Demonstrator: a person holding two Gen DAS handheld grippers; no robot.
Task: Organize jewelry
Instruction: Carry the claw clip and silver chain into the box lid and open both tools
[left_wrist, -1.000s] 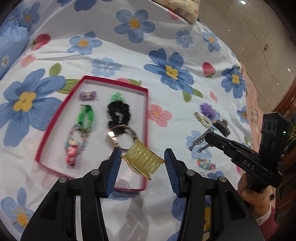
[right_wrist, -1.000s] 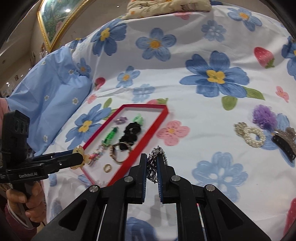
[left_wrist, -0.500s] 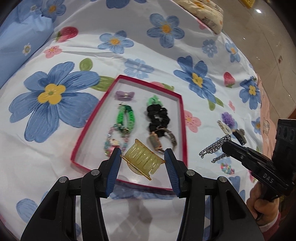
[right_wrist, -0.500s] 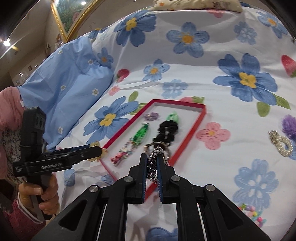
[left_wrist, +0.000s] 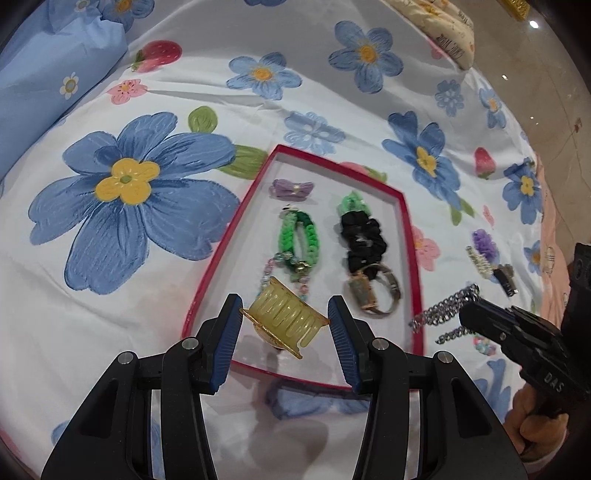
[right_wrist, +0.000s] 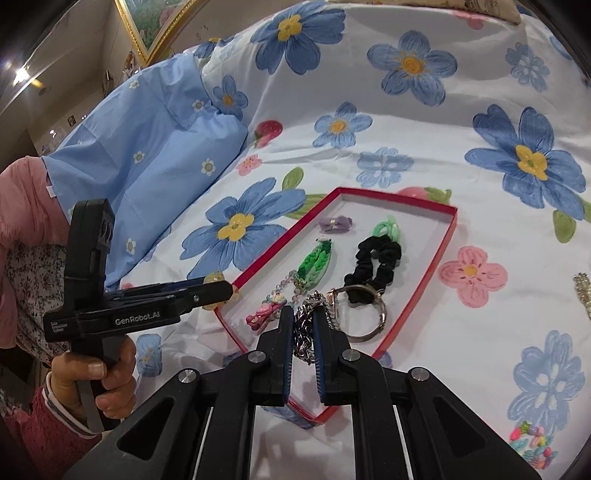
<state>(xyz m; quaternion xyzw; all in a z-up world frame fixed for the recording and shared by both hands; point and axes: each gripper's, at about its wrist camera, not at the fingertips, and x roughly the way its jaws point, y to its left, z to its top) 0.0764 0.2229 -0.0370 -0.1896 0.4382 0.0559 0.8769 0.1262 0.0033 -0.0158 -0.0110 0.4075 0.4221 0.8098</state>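
Note:
A red-rimmed tray (left_wrist: 410, 236) (right_wrist: 448, 236) lies on the floral sheet. It holds a purple bow (left_wrist: 291, 189), a green braided band (left_wrist: 299, 236), a beaded bracelet (right_wrist: 267, 310), a black scrunchie (left_wrist: 364, 236) and a watch (left_wrist: 375, 295). My left gripper (left_wrist: 284, 325) is shut on a yellow hair claw (left_wrist: 286, 319), held over the tray's near end. My right gripper (right_wrist: 304, 325) is shut on a silver chain (right_wrist: 306, 332) (left_wrist: 447, 308), just above the tray's near right edge.
On the sheet right of the tray lie a purple hair tie (left_wrist: 485, 242), a pearl clip (left_wrist: 478, 260), a black clip (left_wrist: 506, 282) and colourful beads (right_wrist: 532, 445). A blue pillow (right_wrist: 147, 155) lies at the left. Bed edge and floor are at the far right.
Both grippers have moved over the tray's near end. The right gripper carried the chain leftward from the loose pile; the left one still holds the claw.

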